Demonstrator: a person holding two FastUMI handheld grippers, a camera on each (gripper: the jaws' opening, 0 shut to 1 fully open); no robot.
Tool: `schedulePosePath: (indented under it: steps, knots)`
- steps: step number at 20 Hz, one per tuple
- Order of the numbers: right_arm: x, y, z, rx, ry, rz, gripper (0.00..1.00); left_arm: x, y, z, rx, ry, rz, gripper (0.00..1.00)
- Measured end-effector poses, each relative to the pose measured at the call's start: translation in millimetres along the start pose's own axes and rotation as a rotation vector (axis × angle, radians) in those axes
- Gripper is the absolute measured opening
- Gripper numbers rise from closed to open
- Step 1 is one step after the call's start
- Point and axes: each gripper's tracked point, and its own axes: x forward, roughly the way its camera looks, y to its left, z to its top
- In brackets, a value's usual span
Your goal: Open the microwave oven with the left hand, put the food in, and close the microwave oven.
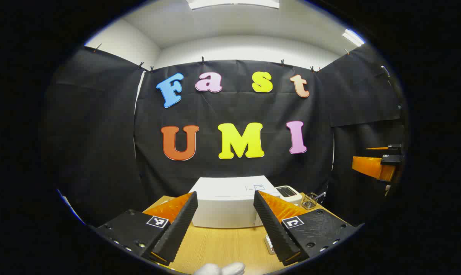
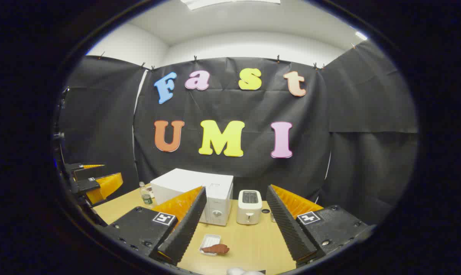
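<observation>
A white microwave oven (image 1: 230,204) stands shut on the wooden table (image 1: 223,244), straight ahead of my left gripper (image 1: 224,198), which hangs open above the table with nothing between its fingers. In the right gripper view the microwave oven (image 2: 200,193) sits at the back left. A brown piece of food (image 2: 216,248) lies on a small white tray (image 2: 209,241) in front of it. My right gripper (image 2: 236,194) is open and empty, held above the table (image 2: 249,244). The other gripper (image 2: 100,181) shows at the far left.
A white toaster (image 2: 249,206) stands right of the microwave, also seen as the toaster (image 1: 289,194) in the left gripper view. A wire basket (image 1: 310,200) sits beyond it. A small bottle (image 2: 145,194) stands left of the microwave. The other gripper (image 1: 375,164) shows at the right.
</observation>
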Motion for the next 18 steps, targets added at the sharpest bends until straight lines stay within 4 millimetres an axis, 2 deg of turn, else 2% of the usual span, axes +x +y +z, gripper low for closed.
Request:
schedulePosePath:
  steps: [6, 12, 15, 18]
  knots:
    - [-4.0, -18.3, -0.5, 0.001, 0.002, -0.024, 1.0, 10.2, -7.5, -8.8, 0.003, 0.014, -0.003, 0.92]
    - [-2.2, -35.4, 1.1, 0.007, 0.008, -0.049, 1.0, 29.2, -18.1, -31.9, 0.021, 0.038, 0.001, 0.92]
    - [-1.4, -40.6, 2.5, 0.025, 0.023, -0.06, 1.0, 49.2, -29.9, -51.4, 0.03, 0.015, -0.005, 0.92]
    - [-1.6, -48.7, 3.5, 0.027, 0.044, -0.073, 1.0, 80.7, -57.8, -86.3, 0.008, 0.015, -0.036, 0.92]
